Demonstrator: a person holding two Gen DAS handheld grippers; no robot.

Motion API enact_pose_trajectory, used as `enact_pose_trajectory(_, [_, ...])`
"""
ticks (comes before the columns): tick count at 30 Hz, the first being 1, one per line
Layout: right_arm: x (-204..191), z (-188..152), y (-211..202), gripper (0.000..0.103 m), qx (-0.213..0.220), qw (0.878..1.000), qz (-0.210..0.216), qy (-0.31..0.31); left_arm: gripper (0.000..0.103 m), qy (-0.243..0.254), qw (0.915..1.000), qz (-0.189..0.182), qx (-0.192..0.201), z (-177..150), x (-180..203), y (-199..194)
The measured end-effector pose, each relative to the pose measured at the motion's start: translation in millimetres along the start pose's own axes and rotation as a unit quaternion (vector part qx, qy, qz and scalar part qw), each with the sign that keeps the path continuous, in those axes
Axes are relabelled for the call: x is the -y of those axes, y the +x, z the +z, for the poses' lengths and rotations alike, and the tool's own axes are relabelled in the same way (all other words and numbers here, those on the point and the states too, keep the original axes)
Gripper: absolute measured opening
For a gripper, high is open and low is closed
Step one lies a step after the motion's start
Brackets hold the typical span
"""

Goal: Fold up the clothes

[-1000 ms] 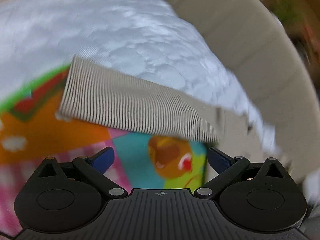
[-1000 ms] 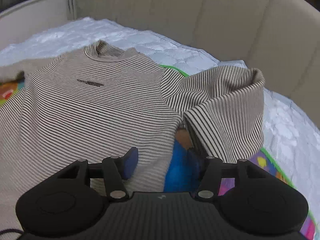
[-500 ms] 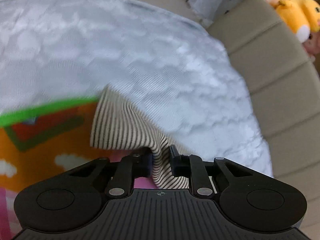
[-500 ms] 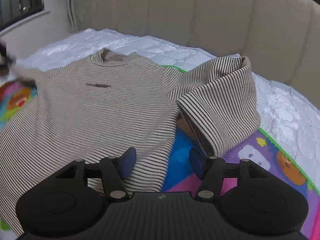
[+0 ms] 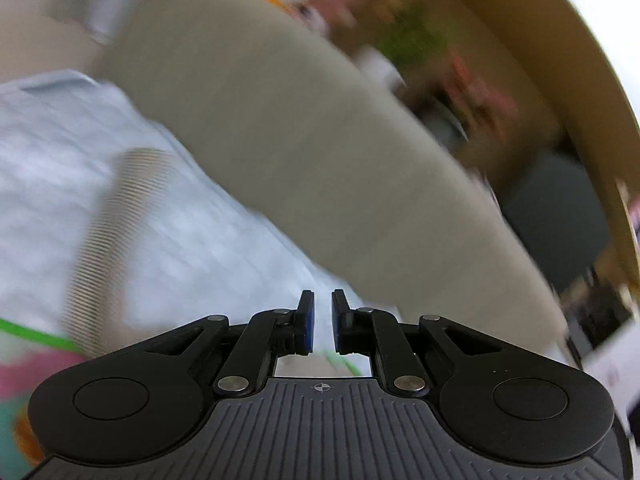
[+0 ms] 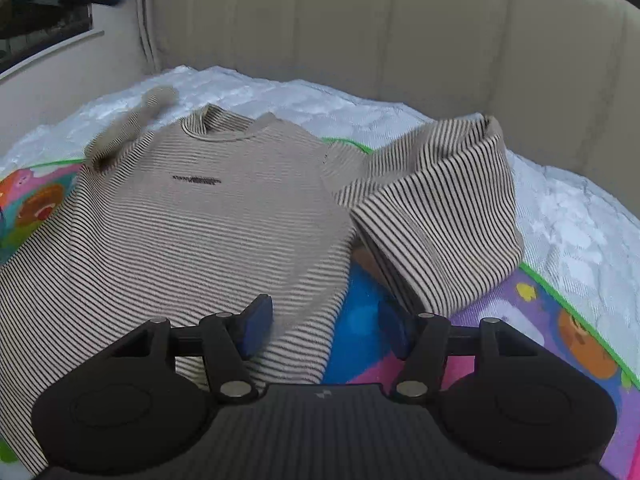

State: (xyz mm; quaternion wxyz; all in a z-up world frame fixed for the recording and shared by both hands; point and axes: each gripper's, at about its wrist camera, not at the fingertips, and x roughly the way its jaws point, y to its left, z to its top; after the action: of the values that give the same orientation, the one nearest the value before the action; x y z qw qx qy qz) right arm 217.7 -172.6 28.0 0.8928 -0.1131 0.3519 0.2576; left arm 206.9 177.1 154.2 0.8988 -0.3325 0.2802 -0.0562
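You can see one dark line of print on the chest of the striped shirt (image 6: 192, 216), at the centre left of the frame. It is too small to read.
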Motion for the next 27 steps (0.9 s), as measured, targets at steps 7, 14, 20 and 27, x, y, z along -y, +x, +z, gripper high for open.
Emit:
enact_pose_trajectory(7, [-7, -4, 11, 0.059, -0.015, 1.0, 0.001, -0.016, 0.066, 0.088, 0.9902, 0.108, -0.012, -26, 3, 29])
enact_pose_trajectory(14, [-5, -12, 19, 0.066, -0.016, 1.0, 0.006, -0.003, 0.086, 0.187, 0.9317, 0.311, -0.003, -16, -39, 75])
enact_pose_trajectory(20, [-5, -16, 17, 0.069, -0.013, 1.0, 0.013, -0.015, 0.091, 0.256, 0.8852, 0.387, -0.037, -20, -64, 147])
enact_pose_trajectory(27, [-1, -17, 13, 0.069, -0.014, 0.999, 0.017, -0.027, 0.02, 0.222, 0.878, 0.421, -0.048, -18, -107, 153])
